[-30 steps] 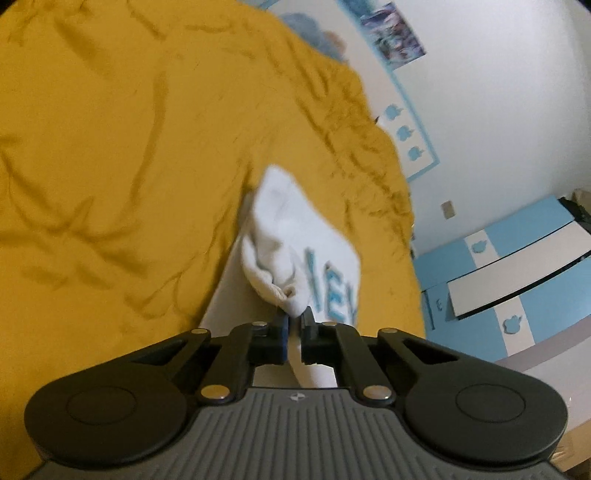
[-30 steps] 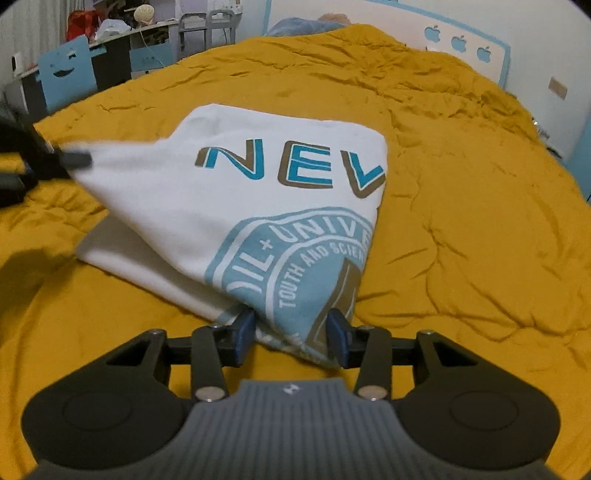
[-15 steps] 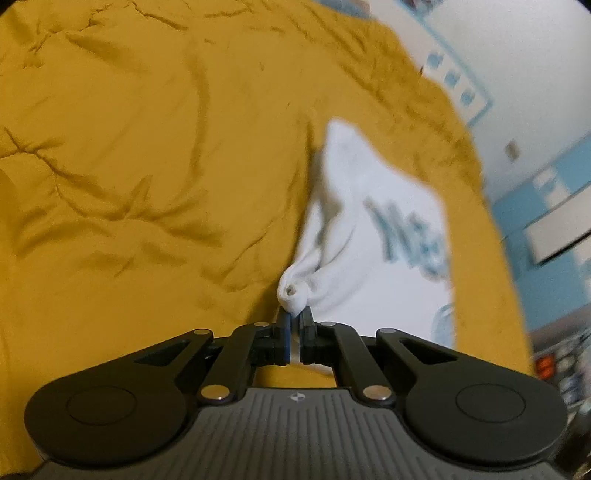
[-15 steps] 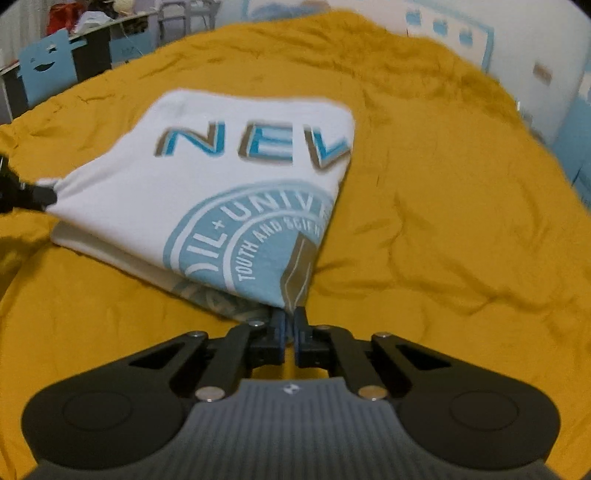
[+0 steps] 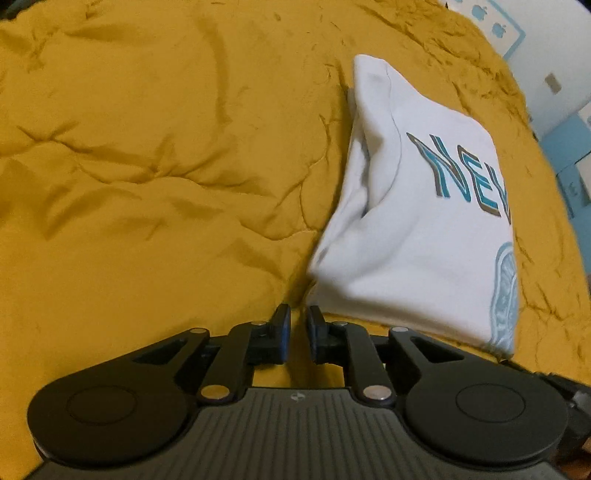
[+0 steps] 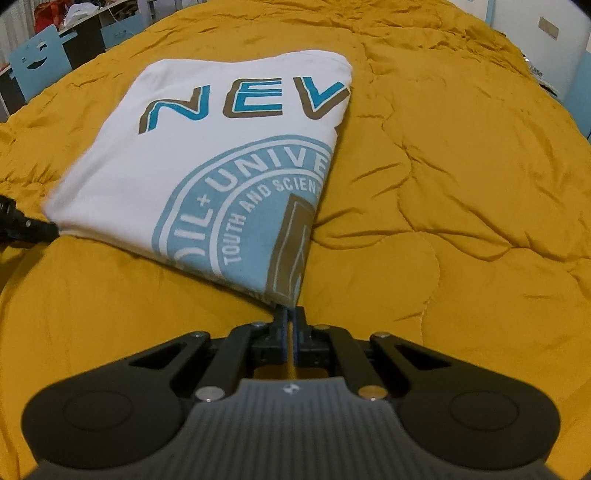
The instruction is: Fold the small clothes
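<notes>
A white T-shirt [image 5: 417, 229] with teal "NEV" lettering and a round crest lies folded on the yellow quilt [image 5: 155, 166]. My left gripper [image 5: 298, 321] sits just short of the shirt's near left corner. Its jaws are opening, with only quilt showing between the pads. In the right wrist view the shirt [image 6: 207, 158] spreads ahead, and my right gripper [image 6: 290, 314] is shut on its near right corner beside the crest. The left gripper [image 6: 48, 230] pokes in at the left edge, right by the shirt's other near corner.
The quilt [image 6: 461, 192] covers the whole bed and is creased all round the shirt. A white wall with blue apple decals [image 5: 495, 22] and blue furniture [image 5: 569, 155] lie beyond the far side. A blue chair with a smiling face [image 6: 37, 62] stands at a desk, far left.
My left gripper has let go of the bunched shirt corner and its jaws have parted; the shirt has settled flat. My right gripper has closed on the near right corner.
</notes>
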The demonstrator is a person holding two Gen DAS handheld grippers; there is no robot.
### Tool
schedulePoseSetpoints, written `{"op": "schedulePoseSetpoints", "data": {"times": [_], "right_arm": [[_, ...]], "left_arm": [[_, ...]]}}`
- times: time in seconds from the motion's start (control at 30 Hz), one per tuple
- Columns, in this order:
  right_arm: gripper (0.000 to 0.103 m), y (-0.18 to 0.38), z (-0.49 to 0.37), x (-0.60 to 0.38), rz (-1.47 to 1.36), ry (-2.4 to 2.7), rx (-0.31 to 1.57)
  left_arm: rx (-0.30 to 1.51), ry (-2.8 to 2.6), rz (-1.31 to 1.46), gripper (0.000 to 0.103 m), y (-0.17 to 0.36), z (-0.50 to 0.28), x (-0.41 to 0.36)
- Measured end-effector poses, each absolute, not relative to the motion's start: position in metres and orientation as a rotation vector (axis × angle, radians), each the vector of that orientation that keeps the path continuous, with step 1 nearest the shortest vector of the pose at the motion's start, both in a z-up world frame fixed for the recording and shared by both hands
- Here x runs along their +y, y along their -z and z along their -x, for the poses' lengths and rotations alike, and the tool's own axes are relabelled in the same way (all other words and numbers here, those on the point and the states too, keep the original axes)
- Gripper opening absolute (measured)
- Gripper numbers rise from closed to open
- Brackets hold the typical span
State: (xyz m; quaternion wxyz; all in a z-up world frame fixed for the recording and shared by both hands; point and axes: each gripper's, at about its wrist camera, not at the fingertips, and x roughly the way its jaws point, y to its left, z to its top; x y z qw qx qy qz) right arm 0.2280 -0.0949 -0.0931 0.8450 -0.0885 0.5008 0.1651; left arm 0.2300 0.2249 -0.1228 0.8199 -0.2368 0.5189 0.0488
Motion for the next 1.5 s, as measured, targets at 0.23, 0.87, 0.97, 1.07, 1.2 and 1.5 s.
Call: {"op": "schedulePoseSetpoints", "data": {"times": [0.23,0.87,0.97,1.07,1.2,1.5], "right_arm": [[0.0,0.077,-0.229,-0.106,0.201,-0.295,1.052],[0.064,0.069,-0.302,-0.132,-0.284,-0.346,0.981],[0.064,0.08,-0.321,-0.135,-0.36,-0.342,1.003],[0.064,0.091,-0.341,-0.138,-0.436,-0.346,1.025],[0.064,0.105,-0.37,-0.14,-0.515,-0.373,1.056],[0.063,0.132,-0.434,-0.137,-0.68,-0.399,1.064]], "left_arm": [[1.022,-0.1,0.447,0.02,0.08,-0.22,0.215],[0.822,0.018,0.647,0.075,0.107,-0.293,0.25],[0.835,0.101,0.754,0.075,0.126,-0.307,0.262],[0.847,0.142,0.869,0.075,0.143,-0.322,0.274],[0.853,0.175,0.933,0.075,0.156,-0.345,0.284],[0.84,0.169,0.991,0.065,0.171,-0.401,0.286]]}}
